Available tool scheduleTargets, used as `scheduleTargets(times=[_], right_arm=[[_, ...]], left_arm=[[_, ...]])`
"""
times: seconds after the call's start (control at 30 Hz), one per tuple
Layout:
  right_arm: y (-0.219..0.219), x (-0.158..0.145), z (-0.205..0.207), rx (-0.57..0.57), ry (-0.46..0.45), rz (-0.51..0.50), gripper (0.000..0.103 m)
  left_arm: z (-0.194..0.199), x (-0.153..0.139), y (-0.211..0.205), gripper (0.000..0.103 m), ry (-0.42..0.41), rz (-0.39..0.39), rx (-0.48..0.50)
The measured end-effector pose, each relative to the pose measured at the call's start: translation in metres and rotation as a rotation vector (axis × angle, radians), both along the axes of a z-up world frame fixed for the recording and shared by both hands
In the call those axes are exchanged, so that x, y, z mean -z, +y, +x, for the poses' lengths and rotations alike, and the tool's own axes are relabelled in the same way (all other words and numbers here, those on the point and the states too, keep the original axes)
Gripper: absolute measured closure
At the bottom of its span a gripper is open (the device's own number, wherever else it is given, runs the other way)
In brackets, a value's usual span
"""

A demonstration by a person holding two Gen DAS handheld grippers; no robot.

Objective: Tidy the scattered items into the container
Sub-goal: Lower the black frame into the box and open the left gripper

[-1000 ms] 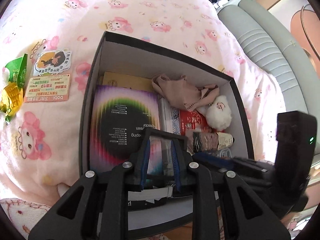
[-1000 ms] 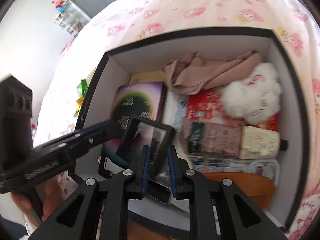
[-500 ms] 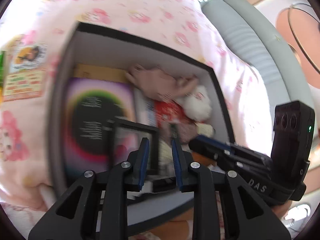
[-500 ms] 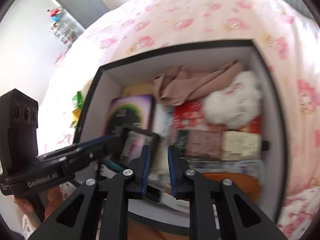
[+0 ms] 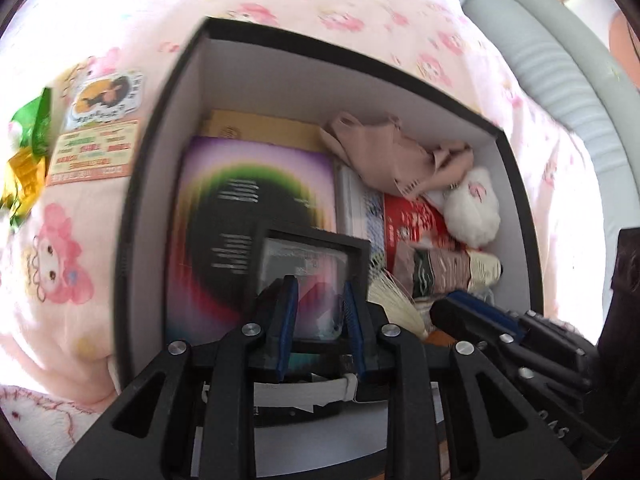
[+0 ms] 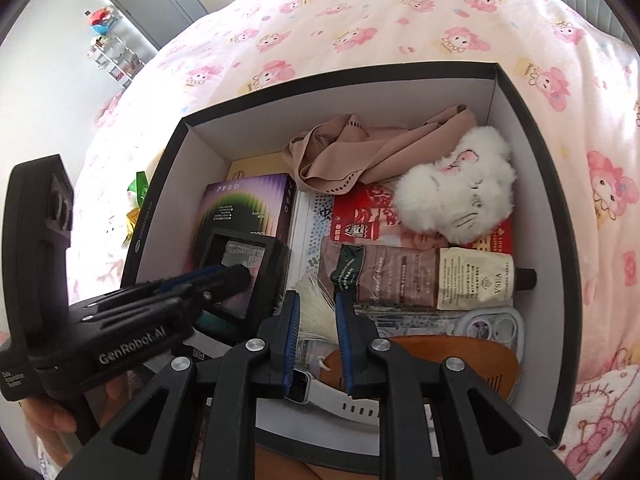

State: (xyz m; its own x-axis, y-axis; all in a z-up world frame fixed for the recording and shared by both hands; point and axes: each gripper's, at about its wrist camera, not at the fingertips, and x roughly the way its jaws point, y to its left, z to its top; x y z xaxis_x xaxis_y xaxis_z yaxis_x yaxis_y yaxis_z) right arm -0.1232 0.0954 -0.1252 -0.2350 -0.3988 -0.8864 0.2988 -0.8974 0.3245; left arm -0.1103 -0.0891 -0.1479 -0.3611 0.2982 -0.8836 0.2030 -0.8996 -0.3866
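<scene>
A black box with white inner walls (image 5: 176,92) (image 6: 520,92) lies on the pink bed, full of items. A small black-framed packet (image 5: 316,276) (image 6: 244,264) lies on a purple box (image 5: 240,208). My left gripper (image 5: 316,300) hovers over the packet, jaws slightly apart and empty; it also shows in the right wrist view (image 6: 224,276). My right gripper (image 6: 316,320) is slightly open and empty above a white tassel (image 6: 316,308) and a white watch (image 6: 340,400). Snack packets (image 5: 96,132) and green and gold wrappers (image 5: 28,152) lie on the bed left of the box.
The box also holds a beige cloth (image 6: 360,152), a white plush (image 6: 460,192), a red packet (image 6: 368,216), a brown tube (image 6: 420,276) and a wooden item (image 6: 440,360). A grey padded headboard (image 5: 560,80) stands at the right.
The black-framed packet has been let go and now lies on the purple box. Both grippers have drawn back slightly above the box; the left view swung right, then back.
</scene>
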Motion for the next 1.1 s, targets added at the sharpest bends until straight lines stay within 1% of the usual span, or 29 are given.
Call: scheduleTargets(times=[0.1,0.17,0.27,0.3,0.37,0.4,0.47,0.53,0.63,0.7,0.73,0.77,0.83,0.9,0.93,1.0,1.1], right_arm=[[-0.012,0.005,-0.004,-0.021,-0.022,0.005,0.087],[-0.023,0.01,-0.008,-0.048,-0.036,0.009,0.087],[-0.039,0.022,-0.013,-0.078,-0.069,0.03,0.087],[-0.042,0.027,-0.015,-0.083,-0.092,0.015,0.087],[-0.047,0.032,-0.016,-0.105,-0.14,-0.047,0.087],[-0.051,0.033,-0.015,-0.121,-0.151,-0.072,0.087],[-0.057,0.032,-0.014,-0.147,-0.132,-0.065,0.087],[-0.058,0.029,-0.012,-0.155,-0.125,-0.064,0.087],[-0.042,0.018,-0.012,-0.093,-0.065,-0.019,0.087],[-0.027,0.008,-0.012,-0.043,-0.023,0.015,0.087],[-0.021,0.004,-0.012,-0.024,-0.007,0.026,0.087],[-0.016,0.0,-0.011,-0.01,0.008,0.037,0.087],[-0.009,-0.004,-0.01,0.004,0.027,0.047,0.087],[-0.007,-0.003,-0.007,0.008,0.013,0.031,0.087],[-0.006,-0.003,-0.006,0.008,0.007,0.025,0.087],[-0.009,-0.004,0.0,-0.001,0.009,0.014,0.087],[-0.012,-0.01,0.003,-0.011,0.018,-0.007,0.087]], left_arm=[[0.004,-0.007,-0.011,0.08,0.038,0.092,-0.024],[0.008,-0.01,-0.019,0.08,0.057,0.105,-0.054],[0.011,-0.015,-0.021,0.08,0.077,0.125,-0.068],[0.008,-0.015,-0.024,0.079,0.081,0.128,-0.07],[0.007,-0.016,-0.028,0.077,0.085,0.145,-0.064],[0.006,-0.016,-0.03,0.077,0.086,0.151,-0.061],[0.004,-0.016,-0.03,0.077,0.088,0.159,-0.054],[-0.001,-0.013,-0.031,0.077,0.086,0.19,-0.043],[-0.003,-0.008,-0.031,0.077,0.083,0.285,0.003],[-0.004,-0.006,-0.027,0.077,0.064,0.314,0.035],[-0.005,-0.005,-0.025,0.076,0.054,0.306,0.042],[-0.006,-0.005,-0.024,0.075,0.041,0.279,0.041],[-0.005,-0.003,-0.02,0.075,0.009,0.204,0.023],[-0.006,-0.003,-0.02,0.075,-0.002,0.17,-0.002],[-0.005,-0.006,-0.023,0.075,0.011,0.16,-0.012],[0.0,-0.017,-0.026,0.074,0.071,0.137,-0.036],[0.008,-0.032,-0.03,0.073,0.161,0.173,-0.019]])
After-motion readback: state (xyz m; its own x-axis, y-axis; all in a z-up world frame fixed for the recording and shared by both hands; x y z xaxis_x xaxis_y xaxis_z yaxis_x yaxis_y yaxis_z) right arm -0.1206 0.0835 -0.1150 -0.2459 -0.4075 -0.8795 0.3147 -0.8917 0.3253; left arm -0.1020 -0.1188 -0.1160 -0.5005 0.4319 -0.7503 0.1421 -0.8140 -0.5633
